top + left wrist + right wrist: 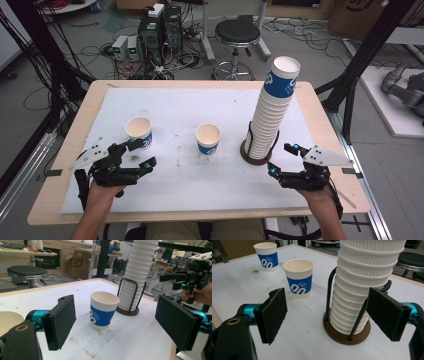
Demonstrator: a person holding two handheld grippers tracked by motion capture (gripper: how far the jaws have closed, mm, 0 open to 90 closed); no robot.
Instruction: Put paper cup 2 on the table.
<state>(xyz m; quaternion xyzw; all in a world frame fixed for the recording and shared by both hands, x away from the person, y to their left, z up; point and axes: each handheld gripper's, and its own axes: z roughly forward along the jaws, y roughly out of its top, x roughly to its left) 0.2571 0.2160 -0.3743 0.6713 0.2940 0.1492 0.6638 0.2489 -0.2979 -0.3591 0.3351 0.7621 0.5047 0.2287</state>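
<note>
The right gripper (281, 159) hangs with jaws wide and empty, just beside the stack of cups (272, 107), which stands in a dark wire holder (347, 333) ahead of the jaws, not touching them. The left gripper (141, 153), jaws also wide and empty, sits near 2 loose cups: the near-left cup (138, 131) and the middle cup (208, 138). All are white ribbed paper with blue bands, upright. A stained white sheet (185, 185) covers the wooden table (60, 170); beyond it stand a stool (237, 34) and cabled equipment.

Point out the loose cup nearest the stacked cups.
The middle cup: it stands alone right beside the stack; the other loose cup stands farther left.
</note>
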